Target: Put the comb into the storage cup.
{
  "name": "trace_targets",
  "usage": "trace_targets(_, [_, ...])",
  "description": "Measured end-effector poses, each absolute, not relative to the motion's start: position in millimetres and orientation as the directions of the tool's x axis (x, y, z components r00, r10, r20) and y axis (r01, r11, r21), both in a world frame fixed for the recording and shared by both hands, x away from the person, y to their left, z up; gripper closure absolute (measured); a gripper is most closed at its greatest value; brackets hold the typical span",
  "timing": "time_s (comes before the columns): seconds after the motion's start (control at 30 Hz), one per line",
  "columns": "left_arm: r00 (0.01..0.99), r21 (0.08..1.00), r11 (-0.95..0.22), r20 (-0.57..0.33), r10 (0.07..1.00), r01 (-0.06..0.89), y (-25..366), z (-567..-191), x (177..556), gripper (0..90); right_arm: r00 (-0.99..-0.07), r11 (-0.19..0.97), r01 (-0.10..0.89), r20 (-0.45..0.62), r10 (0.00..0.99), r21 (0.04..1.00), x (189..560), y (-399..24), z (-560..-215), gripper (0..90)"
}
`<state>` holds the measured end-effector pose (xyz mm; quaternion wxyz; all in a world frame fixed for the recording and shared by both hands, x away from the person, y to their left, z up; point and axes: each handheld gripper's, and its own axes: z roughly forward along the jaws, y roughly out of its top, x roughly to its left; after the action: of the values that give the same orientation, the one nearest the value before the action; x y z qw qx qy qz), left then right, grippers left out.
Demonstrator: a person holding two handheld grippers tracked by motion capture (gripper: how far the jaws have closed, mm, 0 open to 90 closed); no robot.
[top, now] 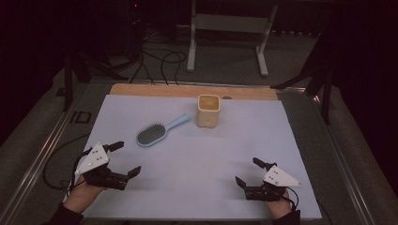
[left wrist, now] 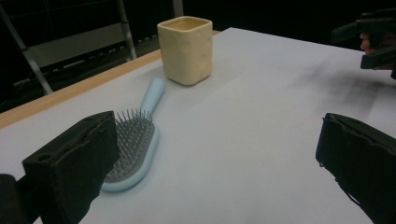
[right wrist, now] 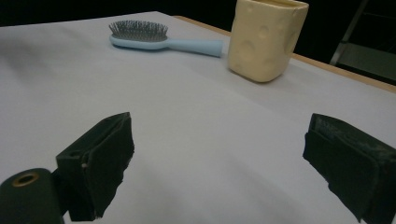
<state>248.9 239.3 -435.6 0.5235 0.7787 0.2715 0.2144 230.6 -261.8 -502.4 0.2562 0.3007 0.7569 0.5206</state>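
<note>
A light blue hairbrush (top: 157, 131) lies bristles up on the pale sheet, its handle pointing toward a cream square cup (top: 208, 110) that stands upright at the back middle. My left gripper (top: 126, 159) rests near the front left, open and empty, below the brush. My right gripper (top: 247, 172) sits at the front right, open with nothing between its jaws. In the left gripper view the hairbrush (left wrist: 134, 147) lies just past the left jaw and the cup (left wrist: 186, 49) stands behind it. The right gripper view has the hairbrush (right wrist: 154, 36) far left and the cup (right wrist: 266, 38) far right.
The pale sheet (top: 197, 164) covers a wooden table whose bare edge (top: 155, 90) runs along the back. A metal frame (top: 230, 33) and cables (top: 159, 61) lie on the floor beyond. The other gripper (left wrist: 373, 39) appears at the left gripper view's upper right.
</note>
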Motion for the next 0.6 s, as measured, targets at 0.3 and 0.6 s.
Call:
trace_targets(0.3, [0.779,0.923,-0.329,0.056,0.625,0.198,227,-421,270,0.0,-0.689,0.267,0.191,-0.065,0.722,0.945,230,-261,-502,8.2])
trace_targets(0.6, [0.789,0.918,-0.327,0.027,0.614,0.223,219,-408,287,0.0,-0.689,0.263,0.189,-0.063,0.722,0.946,230,-262,-501,8.3])
